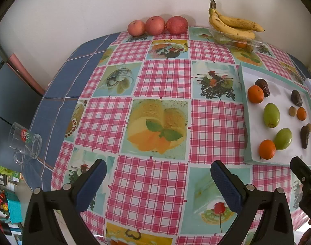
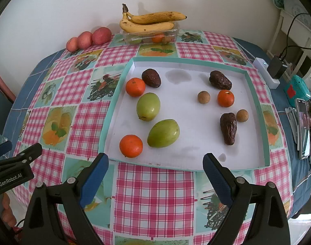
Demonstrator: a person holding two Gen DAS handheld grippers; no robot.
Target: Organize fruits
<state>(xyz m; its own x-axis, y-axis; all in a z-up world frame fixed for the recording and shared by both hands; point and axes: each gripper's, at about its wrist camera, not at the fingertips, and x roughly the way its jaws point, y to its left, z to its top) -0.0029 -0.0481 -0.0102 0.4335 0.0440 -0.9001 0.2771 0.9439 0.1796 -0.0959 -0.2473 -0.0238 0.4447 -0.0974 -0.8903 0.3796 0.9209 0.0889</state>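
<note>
On the white tray (image 2: 255, 110) we are seeing three oranges (image 2: 135, 87), two green fruits (image 2: 148, 106), three dates (image 2: 228, 128) and two small brown fruits (image 2: 203, 97). Bananas (image 2: 151, 21) are lying on a clear box (image 2: 171, 33); three apples (image 2: 101, 35) are resting against the wall. Both our left gripper (image 1: 158, 172) and right gripper (image 2: 155, 166) are gaping wide, empty, over the checked tablecloth (image 2: 155, 196). A label is reading "GenRobot.AI".

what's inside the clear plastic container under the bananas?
Through the clear container wall: one orange fruit, a small brown one beside it and something green at the left. The bananas lie on top, so the rest is hidden.
</note>
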